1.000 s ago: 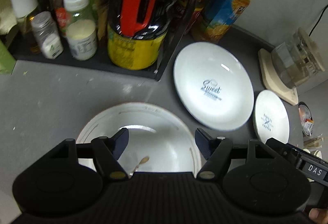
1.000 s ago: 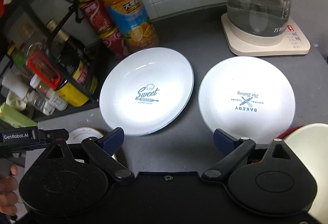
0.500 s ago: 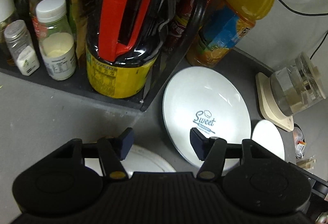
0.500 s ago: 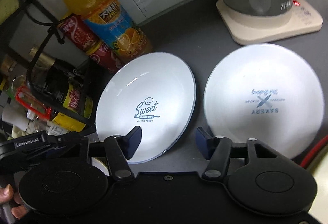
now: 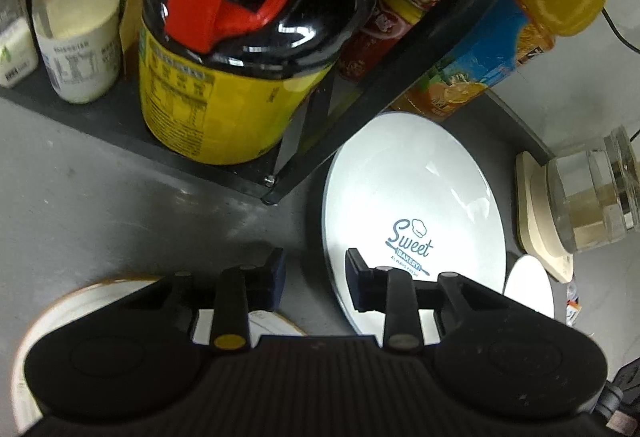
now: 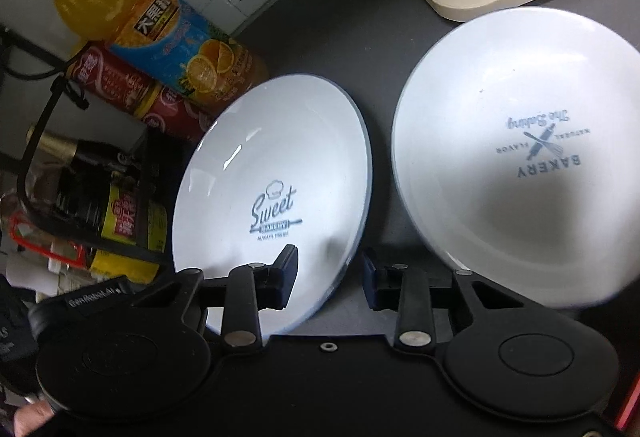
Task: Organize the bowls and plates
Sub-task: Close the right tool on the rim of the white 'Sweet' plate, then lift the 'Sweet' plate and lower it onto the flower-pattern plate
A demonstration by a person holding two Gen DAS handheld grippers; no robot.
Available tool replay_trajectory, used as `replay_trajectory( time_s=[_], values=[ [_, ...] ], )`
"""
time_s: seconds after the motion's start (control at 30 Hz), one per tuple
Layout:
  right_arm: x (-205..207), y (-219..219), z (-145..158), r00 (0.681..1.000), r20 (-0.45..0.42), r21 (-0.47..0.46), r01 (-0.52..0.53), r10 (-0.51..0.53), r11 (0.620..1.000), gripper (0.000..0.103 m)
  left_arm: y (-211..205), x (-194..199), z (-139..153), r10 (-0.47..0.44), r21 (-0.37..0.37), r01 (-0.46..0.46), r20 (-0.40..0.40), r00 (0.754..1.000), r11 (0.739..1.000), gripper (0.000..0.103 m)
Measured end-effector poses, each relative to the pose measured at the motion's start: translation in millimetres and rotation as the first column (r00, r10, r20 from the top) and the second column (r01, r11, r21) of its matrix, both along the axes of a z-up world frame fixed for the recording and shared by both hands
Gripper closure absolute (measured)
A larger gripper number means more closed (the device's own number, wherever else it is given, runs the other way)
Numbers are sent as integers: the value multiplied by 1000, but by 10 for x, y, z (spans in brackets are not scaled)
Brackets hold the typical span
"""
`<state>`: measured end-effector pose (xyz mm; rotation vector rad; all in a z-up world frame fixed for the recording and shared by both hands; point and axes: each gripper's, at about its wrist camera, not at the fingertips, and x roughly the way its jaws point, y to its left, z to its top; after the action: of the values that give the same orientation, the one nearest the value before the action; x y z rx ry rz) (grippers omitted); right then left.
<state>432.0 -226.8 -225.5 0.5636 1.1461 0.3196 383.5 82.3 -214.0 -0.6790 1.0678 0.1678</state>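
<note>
**Both grippers straddle the rim of the "Sweet" plate**

Left wrist view: the left gripper (image 5: 314, 273) has just been narrowing; its jaws straddle the near left rim of the "Sweet" plate (image 5: 416, 197) on the grey counter (image 5: 100, 189), pads not pressing. A brown-rimmed bowl (image 5: 80, 297) lies below.

Right wrist view: the right gripper (image 6: 330, 273), also just narrowing, straddles that plate's (image 6: 276, 173) right edge without clamping. The "Bakery" plate (image 6: 520, 165) sits just beside.

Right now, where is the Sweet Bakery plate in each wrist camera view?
Left wrist view: the Sweet Bakery plate lies right of centre, its near-left rim between the left gripper fingertips.
Right wrist view: the plate lies centre-left, its near-right rim between the right gripper fingertips.
Shared landmark: the orange juice bottle stands just beyond it.
</note>
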Motion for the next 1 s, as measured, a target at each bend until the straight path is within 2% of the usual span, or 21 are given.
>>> replay_trajectory(
  time_s=[0.23, 0.37, 0.43, 0.5, 0.6, 0.7, 1.0],
  values=[
    [109, 26, -79, 999, 6, -4, 32, -32, 999, 74, -41, 111, -179, 37, -40, -38, -29, 999, 998, 80],
    [116, 55, -81, 999, 26, -26, 25, -24, 999, 76, -75, 164, -190, 49, -27, -50, -20, 999, 998, 83],
    [118, 69, -101, 999, 12, -36, 32, -31, 999, 83, -101, 179, -190, 48, -32, -48, -8, 999, 998, 84],
    [122, 76, -134, 999, -3, -62, 38, -38, 997, 92, -135, 199, -223, 46, -41, -46, -14, 999, 998, 91],
    [92, 29, -142, 999, 5, -54, 45, -45, 998, 93, -177, 216, -225, 59, -30, -60, -20, 998, 998, 92],
    [63, -13, -95, 999, 29, -41, 46, -45, 998, 94, -145, 205, -230, 64, -61, -65, -30, 998, 996, 95],
    [-92, -70, 46, 998, 63, -31, 29, -27, 999, 92, -92, 80, -43, 24, -72, -23, 15, 1000, 997, 97]
  ],
)
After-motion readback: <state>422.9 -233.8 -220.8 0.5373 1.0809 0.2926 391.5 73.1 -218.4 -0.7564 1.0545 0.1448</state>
